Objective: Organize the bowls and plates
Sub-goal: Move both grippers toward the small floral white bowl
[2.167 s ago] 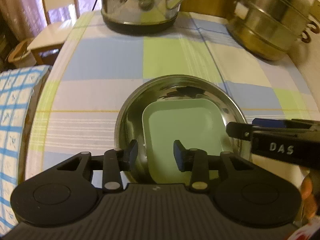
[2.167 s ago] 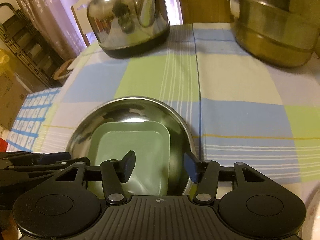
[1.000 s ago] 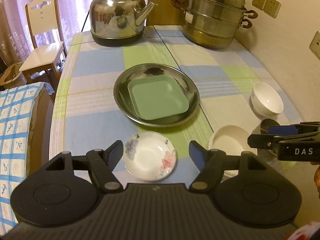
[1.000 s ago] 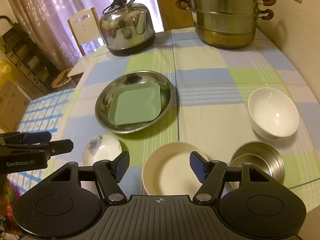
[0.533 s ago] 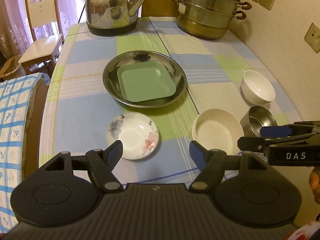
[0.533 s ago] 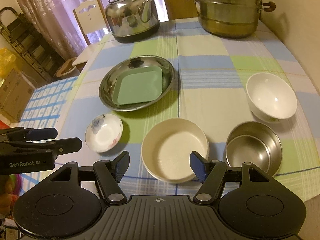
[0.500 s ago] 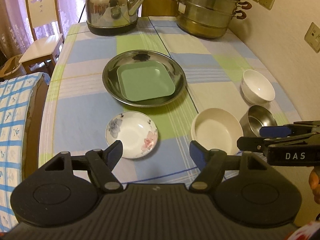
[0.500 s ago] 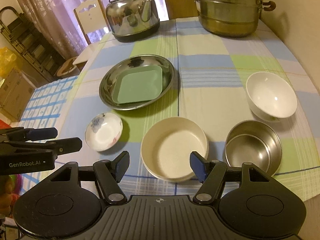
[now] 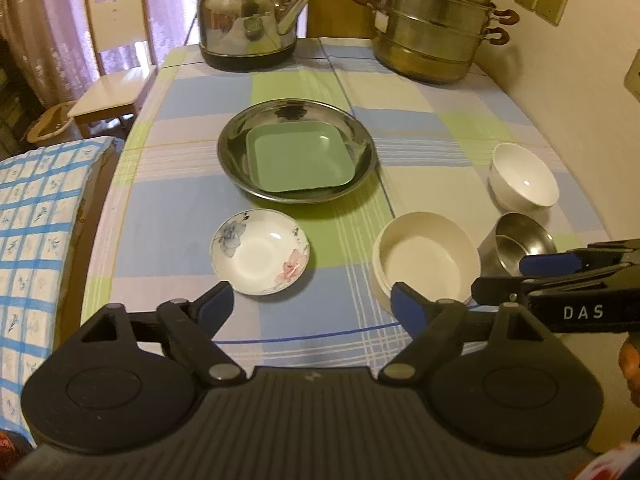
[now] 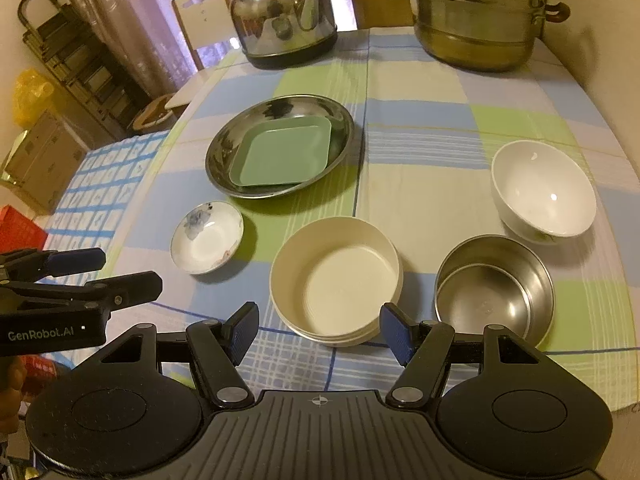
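Observation:
A green square plate [image 9: 300, 160] [image 10: 282, 156] lies inside a round steel plate [image 9: 236, 140] [image 10: 218, 160] mid-table. Nearer lie a small flowered saucer [image 9: 260, 250] [image 10: 206, 236], a cream bowl [image 9: 426, 260] [image 10: 336, 278], a steel bowl [image 9: 516, 240] [image 10: 494, 288] and a white bowl [image 9: 524, 178] [image 10: 544, 186]. My left gripper [image 9: 312, 306] hangs over the table's near edge just short of the saucer, its jaws opening with nothing between them. My right gripper [image 10: 320, 330] stands open and empty in front of the cream bowl.
A steel kettle [image 9: 250, 20] [image 10: 284, 16] and a stacked steamer pot [image 9: 434, 28] [image 10: 476, 12] stand at the far end of the checked tablecloth [image 9: 172, 220]. A white chair [image 9: 116, 52] stands far left. A wall runs along the right side.
Both grippers have drawn back from the steel plate toward the near edge, bringing the saucer and bowls into view. The left jaws have spread wider.

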Available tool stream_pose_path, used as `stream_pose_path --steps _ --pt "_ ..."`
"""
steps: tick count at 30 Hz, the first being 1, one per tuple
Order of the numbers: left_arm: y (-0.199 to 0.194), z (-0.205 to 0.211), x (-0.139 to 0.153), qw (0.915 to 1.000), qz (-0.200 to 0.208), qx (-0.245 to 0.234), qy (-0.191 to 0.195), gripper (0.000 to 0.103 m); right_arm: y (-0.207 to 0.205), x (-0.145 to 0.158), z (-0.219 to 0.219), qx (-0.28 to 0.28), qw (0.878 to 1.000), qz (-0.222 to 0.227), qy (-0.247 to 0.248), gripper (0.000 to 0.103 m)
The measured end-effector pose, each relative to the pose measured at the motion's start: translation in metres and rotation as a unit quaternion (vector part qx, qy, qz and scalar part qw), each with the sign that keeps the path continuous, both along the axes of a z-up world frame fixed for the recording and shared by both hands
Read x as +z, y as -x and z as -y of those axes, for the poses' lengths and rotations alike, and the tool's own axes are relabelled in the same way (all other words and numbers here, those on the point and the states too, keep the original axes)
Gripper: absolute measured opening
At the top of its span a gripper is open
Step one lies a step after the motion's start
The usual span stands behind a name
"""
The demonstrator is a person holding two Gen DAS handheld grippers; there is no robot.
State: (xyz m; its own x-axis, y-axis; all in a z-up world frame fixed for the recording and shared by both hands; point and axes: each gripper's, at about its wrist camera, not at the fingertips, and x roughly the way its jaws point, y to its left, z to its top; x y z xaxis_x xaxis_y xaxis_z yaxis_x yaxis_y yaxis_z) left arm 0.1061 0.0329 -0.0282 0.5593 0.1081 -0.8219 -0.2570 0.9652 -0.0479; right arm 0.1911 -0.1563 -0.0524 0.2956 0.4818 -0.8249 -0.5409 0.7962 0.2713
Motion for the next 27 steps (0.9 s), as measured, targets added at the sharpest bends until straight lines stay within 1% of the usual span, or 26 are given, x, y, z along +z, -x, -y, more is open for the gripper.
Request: stream_pose_path --steps 4,8,13,17,21,23,27 --pt "0.004 -0.001 -0.002 0.9998 -0.001 0.022 0.002 0.089 -0.001 -0.003 -0.002 0.016 1.000 -0.001 0.000 0.067" --pt "0.006 -0.007 -0.007 0.9992 -0.007 0.040 -0.004 0.089 -0.003 -0.007 -0.007 0.028 1.000 -0.001 -0.004 0.067" --pt "0.004 -0.029 -0.013 0.9985 -0.019 0.051 -0.004 0.089 -0.004 -0.010 -0.022 0.034 0.999 -0.007 -0.010 0.067" --pt "-0.002 -0.050 -0.018 0.9990 -0.021 0.038 -0.006 0.089 -0.007 -0.011 -0.039 0.025 0.999 -0.009 -0.028 0.067" --pt "-0.009 -0.077 -0.022 0.9995 -0.024 0.009 -0.015 0.089 -0.010 -0.012 -0.063 0.001 0.999 -0.018 -0.048 0.067" --pt "-0.014 -0.090 -0.026 0.9994 -0.030 -0.001 -0.017 0.089 -0.013 -0.016 -0.076 -0.009 0.999 -0.019 -0.050 0.067" --pt "-0.026 -0.113 -0.039 0.9988 -0.043 -0.023 -0.003 0.089 -0.017 -0.026 -0.098 -0.035 0.997 -0.029 -0.057 0.067"
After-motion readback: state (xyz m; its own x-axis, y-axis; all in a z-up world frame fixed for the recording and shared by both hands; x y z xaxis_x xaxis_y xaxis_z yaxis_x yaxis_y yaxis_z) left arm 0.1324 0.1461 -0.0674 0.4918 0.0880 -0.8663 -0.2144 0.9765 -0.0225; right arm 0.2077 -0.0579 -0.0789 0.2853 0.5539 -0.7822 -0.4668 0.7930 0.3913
